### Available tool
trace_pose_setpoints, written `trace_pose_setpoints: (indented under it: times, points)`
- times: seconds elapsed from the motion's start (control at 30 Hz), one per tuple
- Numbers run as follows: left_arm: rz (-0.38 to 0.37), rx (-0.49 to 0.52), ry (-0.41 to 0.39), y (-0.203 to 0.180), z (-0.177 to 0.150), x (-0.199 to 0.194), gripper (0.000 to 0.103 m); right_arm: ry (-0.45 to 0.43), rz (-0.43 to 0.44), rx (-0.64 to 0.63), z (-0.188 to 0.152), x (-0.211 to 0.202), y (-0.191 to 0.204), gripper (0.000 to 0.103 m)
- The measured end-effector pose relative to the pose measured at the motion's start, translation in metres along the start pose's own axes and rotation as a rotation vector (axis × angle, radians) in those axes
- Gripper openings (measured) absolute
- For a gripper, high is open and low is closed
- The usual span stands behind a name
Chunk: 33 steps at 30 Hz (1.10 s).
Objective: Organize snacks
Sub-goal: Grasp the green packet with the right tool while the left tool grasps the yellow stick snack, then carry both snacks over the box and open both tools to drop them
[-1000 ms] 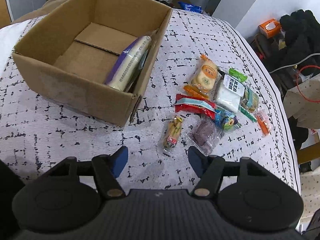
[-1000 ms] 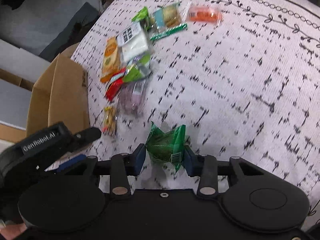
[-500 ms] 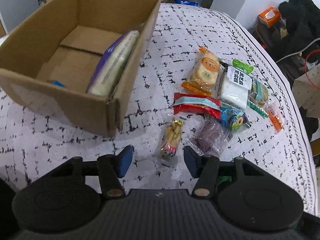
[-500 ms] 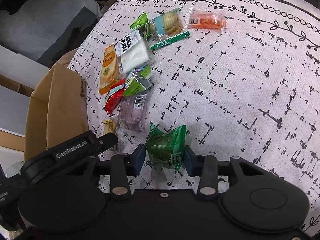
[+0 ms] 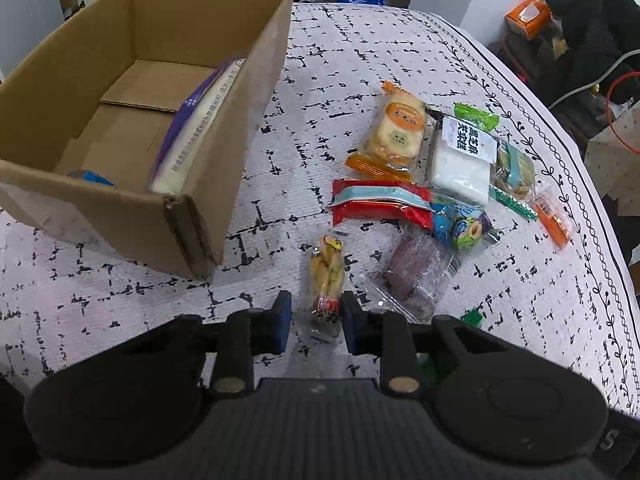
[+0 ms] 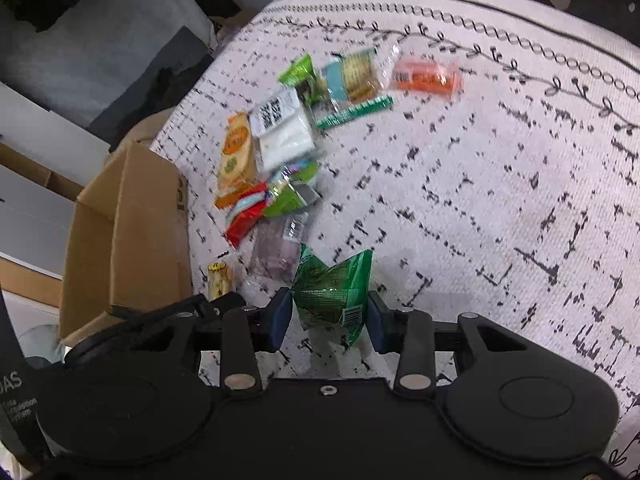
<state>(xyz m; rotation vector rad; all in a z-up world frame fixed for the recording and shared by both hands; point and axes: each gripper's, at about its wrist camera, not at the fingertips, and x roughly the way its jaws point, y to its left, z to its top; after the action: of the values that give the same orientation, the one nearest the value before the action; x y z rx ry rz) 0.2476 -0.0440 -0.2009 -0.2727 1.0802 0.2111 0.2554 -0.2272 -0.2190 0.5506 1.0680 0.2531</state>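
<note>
A small yellow snack packet [image 5: 327, 272] lies on the patterned tablecloth, and my left gripper [image 5: 316, 320] is shut on its near end. My right gripper [image 6: 328, 316] is shut on a crumpled green packet [image 6: 332, 292], held just above the cloth. The open cardboard box [image 5: 120, 208] stands to the left of the left gripper. Inside it a purple-and-white packet [image 5: 196, 128] leans on the right wall, and a blue item [image 5: 90, 178] shows in the near corner. In the right wrist view the yellow snack packet [image 6: 219, 280] shows beside the box [image 6: 132, 216].
Several loose snacks lie right of the box: an orange cracker pack [image 5: 394, 132], a white pack [image 5: 460, 156], a red pack [image 5: 380, 202], a blue-green pack [image 5: 460, 226], a purple pack [image 5: 412, 270] and a small orange pack [image 5: 554, 216]. The table's edge curves at the right.
My left gripper came down and forward over the yellow packet, and its jaws closed around it. My right gripper kept hold of the green packet and barely moved.
</note>
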Motion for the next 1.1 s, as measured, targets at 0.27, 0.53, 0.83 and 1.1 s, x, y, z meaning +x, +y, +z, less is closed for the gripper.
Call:
trace_pose_setpoints:
  times: [0.27, 0.53, 0.83, 1.1]
  points:
    - [-0.019, 0.02, -0.06, 0.001, 0.003, -0.031, 0.025, -0.073, 0.059, -0.036, 0.003, -0.021, 0.01, 0.039]
    - [-0.029, 0.014, -0.116, 0.009, 0.005, -0.066, 0.025, -0.129, 0.106, -0.083, 0.003, -0.037, 0.026, 0.039]
    - [-0.033, 0.005, -0.172, 0.02, 0.007, -0.096, 0.025, -0.177, 0.162, -0.177, 0.003, -0.05, 0.05, 0.039]
    - [-0.03, -0.015, -0.226, 0.036, 0.012, -0.122, 0.025, -0.212, 0.215, -0.276, 0.004, -0.055, 0.078, 0.039]
